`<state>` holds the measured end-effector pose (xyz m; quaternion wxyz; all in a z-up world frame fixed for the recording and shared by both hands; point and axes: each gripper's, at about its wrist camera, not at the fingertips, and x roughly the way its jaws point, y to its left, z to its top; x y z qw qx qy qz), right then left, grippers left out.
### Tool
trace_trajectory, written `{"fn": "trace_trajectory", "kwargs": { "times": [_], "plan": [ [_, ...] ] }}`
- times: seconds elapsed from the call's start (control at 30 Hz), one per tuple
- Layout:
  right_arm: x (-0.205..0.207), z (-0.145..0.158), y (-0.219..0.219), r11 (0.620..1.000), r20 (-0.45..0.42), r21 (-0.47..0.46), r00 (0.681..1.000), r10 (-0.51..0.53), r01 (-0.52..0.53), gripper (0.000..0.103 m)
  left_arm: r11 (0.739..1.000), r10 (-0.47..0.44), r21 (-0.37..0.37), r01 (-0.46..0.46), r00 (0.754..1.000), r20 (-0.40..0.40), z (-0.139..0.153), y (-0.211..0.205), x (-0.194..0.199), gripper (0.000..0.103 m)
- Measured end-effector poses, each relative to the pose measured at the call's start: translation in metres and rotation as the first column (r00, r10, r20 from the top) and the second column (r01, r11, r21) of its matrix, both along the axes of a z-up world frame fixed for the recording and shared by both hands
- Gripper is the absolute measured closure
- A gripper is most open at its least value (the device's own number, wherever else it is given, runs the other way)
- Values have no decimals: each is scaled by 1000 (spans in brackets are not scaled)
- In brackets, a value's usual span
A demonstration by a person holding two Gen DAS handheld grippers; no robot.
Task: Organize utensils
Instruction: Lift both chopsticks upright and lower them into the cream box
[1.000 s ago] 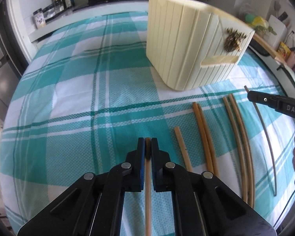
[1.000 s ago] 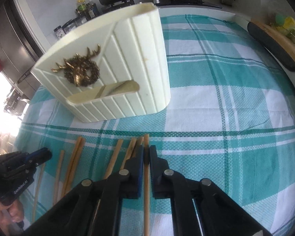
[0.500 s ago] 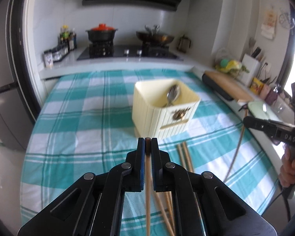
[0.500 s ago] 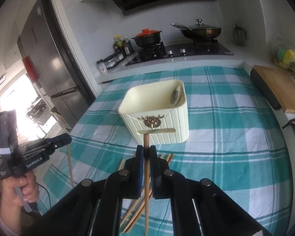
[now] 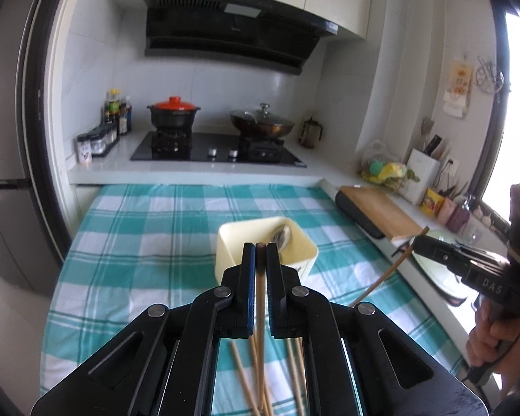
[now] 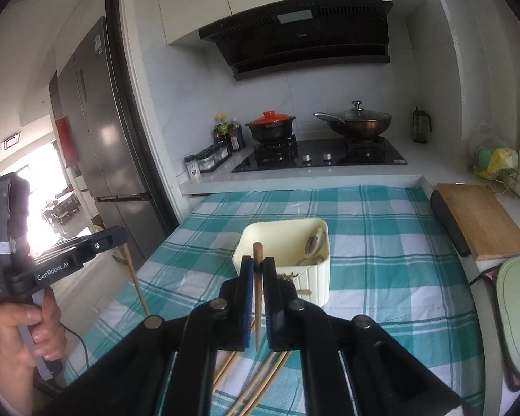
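Chopsticks are mid-transfer: left gripper and right gripper each pinch one above the checked cloth; spoons, seemingly, fill the cream holder mid-table; several chopsticks remain near its front edge.

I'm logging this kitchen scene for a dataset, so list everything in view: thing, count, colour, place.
utensil holder: one, cream, mid tablecloth
spoons: count unclear, silver, inside the holder
held chopsticks: two, wooden, one clamped in each gripper
loose chopsticks: several, wooden, on the cloth near the cameras
tablecloth: one, teal-and-white check, over the table
clay pot: one, black with red lid, left burner
wok: one, dark with glass lid, right burner
cutting board: one, wooden, right counter
fridge: one, grey, left
left gripper: black, shut on a chopstick
right gripper: black, shut on a chopstick
hands: two, gripping the handles
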<state>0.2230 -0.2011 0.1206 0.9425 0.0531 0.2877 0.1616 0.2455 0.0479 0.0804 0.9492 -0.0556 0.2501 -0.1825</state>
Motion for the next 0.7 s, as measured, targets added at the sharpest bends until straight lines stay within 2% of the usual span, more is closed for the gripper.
{"fn": "trace_trajectory", "kwargs": {
  "times": [0.3, 0.53, 0.7],
  "plan": [
    [24, 35, -2, 1000, 41, -7, 999, 0, 0, 97, 1000, 23, -16, -22, 998, 63, 41, -11, 38, 100],
    [65, 64, -3, 999, 66, -31, 998, -7, 9, 97, 999, 47, -14, -46, 992, 120, 76, -32, 86, 100],
    [108, 69, 0, 998, 67, -56, 998, -14, 18, 97, 998, 68, 2, -69, 989, 133, 75, -52, 125, 100]
  ]
}}
